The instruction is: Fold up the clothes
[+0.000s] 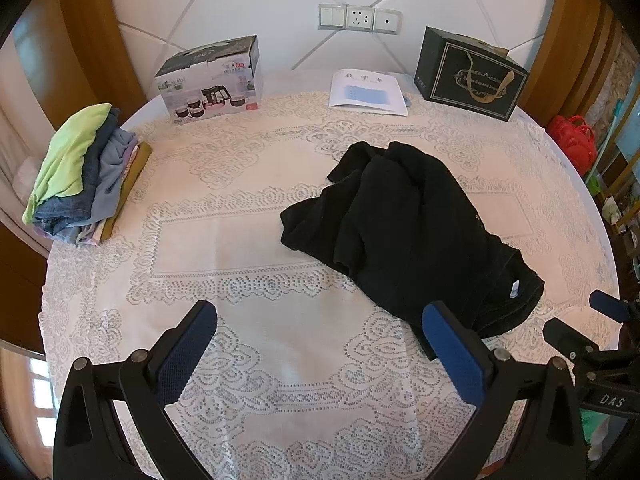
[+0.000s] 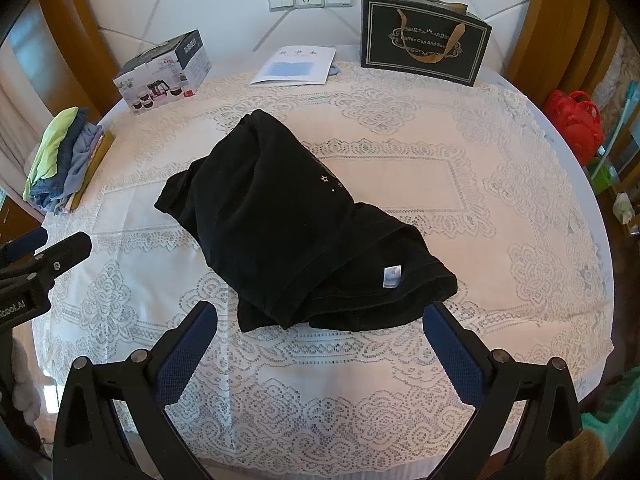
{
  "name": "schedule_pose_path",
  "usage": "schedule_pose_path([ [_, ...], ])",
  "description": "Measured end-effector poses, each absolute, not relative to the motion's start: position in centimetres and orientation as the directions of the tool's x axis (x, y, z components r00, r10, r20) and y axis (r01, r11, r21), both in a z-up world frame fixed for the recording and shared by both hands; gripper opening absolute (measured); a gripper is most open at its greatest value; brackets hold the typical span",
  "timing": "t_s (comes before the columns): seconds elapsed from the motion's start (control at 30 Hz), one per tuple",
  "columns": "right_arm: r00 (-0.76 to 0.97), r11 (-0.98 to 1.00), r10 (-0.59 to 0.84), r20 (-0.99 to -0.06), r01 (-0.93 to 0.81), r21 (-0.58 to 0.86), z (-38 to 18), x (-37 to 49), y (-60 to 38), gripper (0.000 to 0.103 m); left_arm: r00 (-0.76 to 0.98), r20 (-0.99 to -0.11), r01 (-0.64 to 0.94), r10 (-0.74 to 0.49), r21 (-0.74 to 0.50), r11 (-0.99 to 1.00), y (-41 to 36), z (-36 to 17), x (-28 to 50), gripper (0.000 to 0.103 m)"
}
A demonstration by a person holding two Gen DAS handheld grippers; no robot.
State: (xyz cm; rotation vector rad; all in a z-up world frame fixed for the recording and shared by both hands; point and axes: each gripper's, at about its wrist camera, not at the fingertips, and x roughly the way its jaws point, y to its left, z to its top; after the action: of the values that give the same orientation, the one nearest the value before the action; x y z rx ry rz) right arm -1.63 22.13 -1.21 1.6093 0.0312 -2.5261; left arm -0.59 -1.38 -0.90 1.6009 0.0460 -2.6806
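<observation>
A crumpled black garment (image 1: 404, 224) with a small white label lies on the lace tablecloth (image 1: 240, 240), right of centre; it also shows in the right wrist view (image 2: 296, 232). My left gripper (image 1: 320, 312) is open and empty, over the cloth just near and left of the garment. My right gripper (image 2: 320, 312) is open and empty, just short of the garment's near edge. The right gripper's fingers also show in the left wrist view (image 1: 600, 312), and the left gripper's in the right wrist view (image 2: 48, 248).
A stack of folded clothes (image 1: 84, 172) sits at the table's left edge. A tea-set box (image 1: 208, 80), a booklet (image 1: 368, 92) and a black gift bag (image 1: 472, 76) stand along the back by the wall. A red basket (image 1: 572, 140) is beyond the right edge.
</observation>
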Motion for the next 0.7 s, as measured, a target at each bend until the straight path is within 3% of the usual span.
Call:
schedule_pose_path([
  [0.2, -0.391, -0.989, -0.139, -0.91, 0.102, 0.108, -3.1, -2.4, 23.2, 0.103, -0.515, -0.857, -0.003, 0.033, -0.037, -0.999, -2.4, -3.0, -2.1, 0.103],
  [0.7, -0.247, -0.987, -0.151, -0.957, 0.084, 0.134, -11.3, -6.6, 21.7, 0.103, -0.367, -0.93, -0.102, 0.029, 0.009, -0.995, -1.8, -13.5, -11.9, 0.094],
])
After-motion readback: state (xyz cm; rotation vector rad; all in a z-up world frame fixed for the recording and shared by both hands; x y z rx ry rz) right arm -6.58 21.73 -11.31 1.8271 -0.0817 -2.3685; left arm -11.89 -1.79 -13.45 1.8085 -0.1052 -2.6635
